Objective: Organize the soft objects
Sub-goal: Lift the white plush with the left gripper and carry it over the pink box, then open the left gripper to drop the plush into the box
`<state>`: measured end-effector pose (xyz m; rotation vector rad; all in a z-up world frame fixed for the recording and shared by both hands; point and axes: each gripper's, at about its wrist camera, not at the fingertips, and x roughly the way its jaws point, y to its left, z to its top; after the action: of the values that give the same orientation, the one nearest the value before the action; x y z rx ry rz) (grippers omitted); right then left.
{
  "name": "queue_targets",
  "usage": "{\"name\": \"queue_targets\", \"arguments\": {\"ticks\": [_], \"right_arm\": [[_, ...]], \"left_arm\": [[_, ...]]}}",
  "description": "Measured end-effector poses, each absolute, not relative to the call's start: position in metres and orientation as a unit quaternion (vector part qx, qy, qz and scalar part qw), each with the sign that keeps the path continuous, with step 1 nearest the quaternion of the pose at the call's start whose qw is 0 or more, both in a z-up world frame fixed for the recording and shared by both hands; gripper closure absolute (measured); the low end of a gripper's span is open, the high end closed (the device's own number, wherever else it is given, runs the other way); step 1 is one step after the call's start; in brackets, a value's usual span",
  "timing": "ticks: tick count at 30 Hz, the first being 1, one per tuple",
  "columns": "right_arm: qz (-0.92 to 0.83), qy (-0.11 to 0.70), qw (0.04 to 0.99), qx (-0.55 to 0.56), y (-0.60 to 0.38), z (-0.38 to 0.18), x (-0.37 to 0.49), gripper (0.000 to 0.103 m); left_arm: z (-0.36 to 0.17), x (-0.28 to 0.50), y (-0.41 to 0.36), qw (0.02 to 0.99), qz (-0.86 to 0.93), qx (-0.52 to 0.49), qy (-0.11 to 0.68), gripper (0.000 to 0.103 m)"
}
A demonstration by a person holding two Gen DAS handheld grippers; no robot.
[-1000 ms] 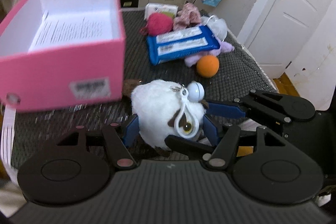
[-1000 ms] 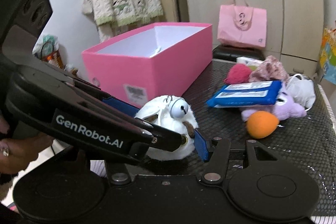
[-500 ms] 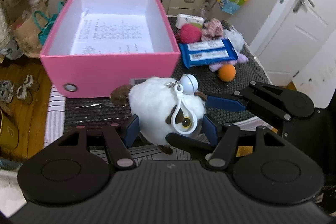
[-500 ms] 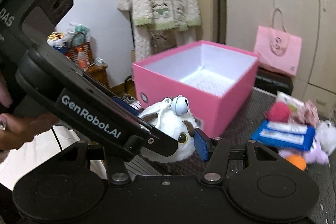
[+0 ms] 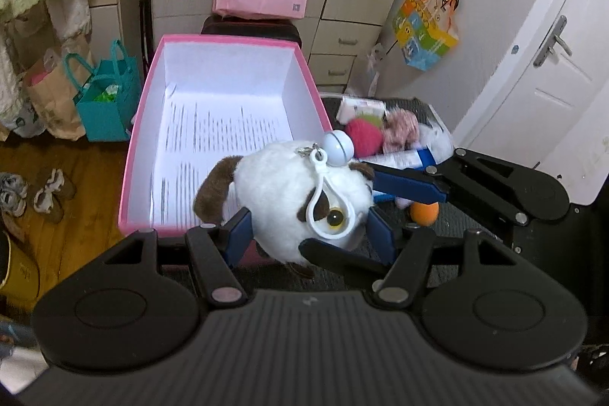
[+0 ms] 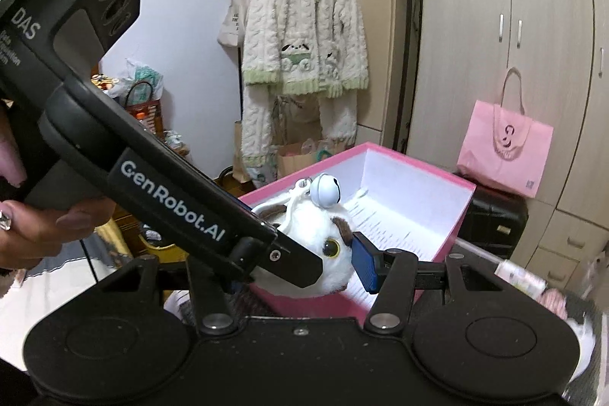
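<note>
Hanging toy: round white plush dog (image 5: 289,193) with brown ears, a yellow eye, a white plastic clip and a pale blue bell (image 5: 338,149), in the air above the near wall of the pink box.
Left gripper (image 5: 310,231): blue pads pressed into the toy's two sides, jaws at a middling width.
Right gripper (image 6: 304,257): its blue right pad touches the toy's face; the left pad is hidden behind the other tool, so a two-sided grip seems likely but is not plain.
Hand (image 6: 34,227): fingers wrapped round the left tool's handle.
Pink cardboard box (image 5: 142,109): open, white inside, a printed sheet on its floor.
Dark mesh table (image 5: 449,219): holds an orange ball (image 5: 424,212), a magenta pompom (image 5: 364,137) and a blue wipes packet (image 5: 413,156), right of the box.
</note>
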<state>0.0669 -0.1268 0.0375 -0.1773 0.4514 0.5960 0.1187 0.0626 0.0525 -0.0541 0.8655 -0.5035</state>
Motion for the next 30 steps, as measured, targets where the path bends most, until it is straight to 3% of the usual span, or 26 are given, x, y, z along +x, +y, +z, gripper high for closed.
{"name": "queue_targets", "arguments": {"ticks": [8,20,30], "right_arm": [[0.273,0.23,0.93,-0.09,-0.123,0.042,0.139,0.042],[0.237,0.276,0.922,-0.129,-0.115,0.011,0.237,0.045],[0.242,0.289,0.916,-0.137,-0.123,-0.007,0.271,0.046]], "left_arm": [[0.044,0.197,0.073,0.863,-0.26,-0.09,0.423,0.04],[-0.028,0.31,0.058,0.804,-0.25,-0.191,0.504,0.041],[-0.04,0.338,0.042,0.808,-0.224,-0.173,0.516,0.041]]}}
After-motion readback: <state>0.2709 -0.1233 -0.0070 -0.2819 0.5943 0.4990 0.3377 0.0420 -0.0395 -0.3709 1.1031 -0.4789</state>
